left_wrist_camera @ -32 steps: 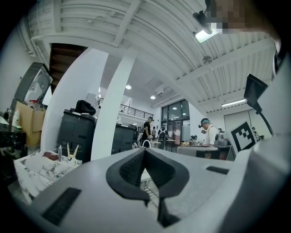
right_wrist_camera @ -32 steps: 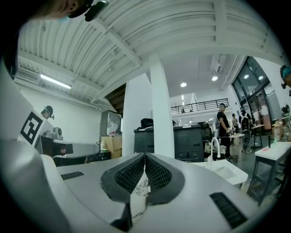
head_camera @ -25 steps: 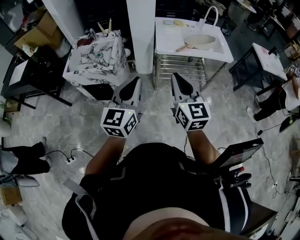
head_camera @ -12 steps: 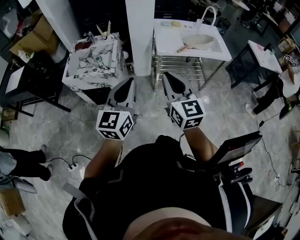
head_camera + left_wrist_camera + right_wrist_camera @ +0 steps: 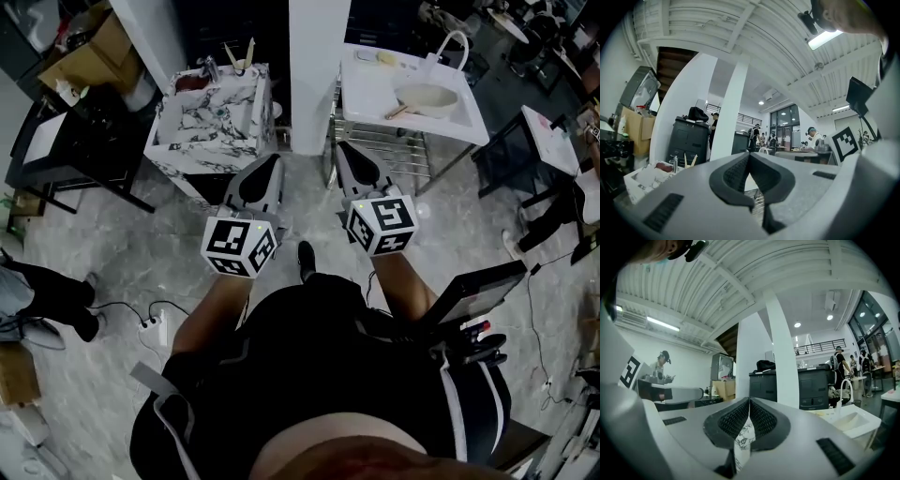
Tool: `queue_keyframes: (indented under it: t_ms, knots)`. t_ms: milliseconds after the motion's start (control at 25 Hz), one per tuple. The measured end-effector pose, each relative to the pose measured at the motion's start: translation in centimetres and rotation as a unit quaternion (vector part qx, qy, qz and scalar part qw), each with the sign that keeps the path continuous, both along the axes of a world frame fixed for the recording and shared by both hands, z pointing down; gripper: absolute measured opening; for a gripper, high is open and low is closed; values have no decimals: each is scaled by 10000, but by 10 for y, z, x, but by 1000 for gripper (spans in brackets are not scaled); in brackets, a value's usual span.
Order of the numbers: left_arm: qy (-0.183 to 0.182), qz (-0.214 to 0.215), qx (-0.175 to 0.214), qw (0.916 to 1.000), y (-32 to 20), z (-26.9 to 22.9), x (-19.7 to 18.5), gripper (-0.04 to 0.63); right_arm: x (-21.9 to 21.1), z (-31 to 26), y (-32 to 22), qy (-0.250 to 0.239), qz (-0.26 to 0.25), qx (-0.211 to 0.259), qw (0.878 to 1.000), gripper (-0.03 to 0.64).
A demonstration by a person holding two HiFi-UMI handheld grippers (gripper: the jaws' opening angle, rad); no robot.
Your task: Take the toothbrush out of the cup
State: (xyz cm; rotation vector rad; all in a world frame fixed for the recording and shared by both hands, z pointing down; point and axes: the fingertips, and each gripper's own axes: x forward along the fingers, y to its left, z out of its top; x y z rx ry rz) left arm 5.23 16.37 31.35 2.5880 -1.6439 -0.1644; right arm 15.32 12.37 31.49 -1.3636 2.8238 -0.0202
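Toothbrush (image 5: 250, 49) in cup (image 5: 240, 66), well beyond left gripper (image 5: 275, 159), right gripper (image 5: 343, 148) alongside, both closed (nothing held)

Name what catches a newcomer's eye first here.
The left hand-held gripper and right hand-held gripper, both shut and empty, reach out at the head view's centre. Beyond them stand a marble-patterned basin at upper left, with toothbrushes upright at its back, and a white sink table at upper right.
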Motion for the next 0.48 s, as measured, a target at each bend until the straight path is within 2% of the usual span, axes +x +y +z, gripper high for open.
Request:
queue_keyframes:
  t_ms: [200, 480]
  knots:
    - [-5, -173, -44, 9998, -25, 4, -19, 3, -26, -1, -31, 20, -221, 66, 9997, 25]
    - [77, -369, -201, 9991, -83, 12, -39, 3, -47, 9, -87, -39, -419, -82, 9991, 25]
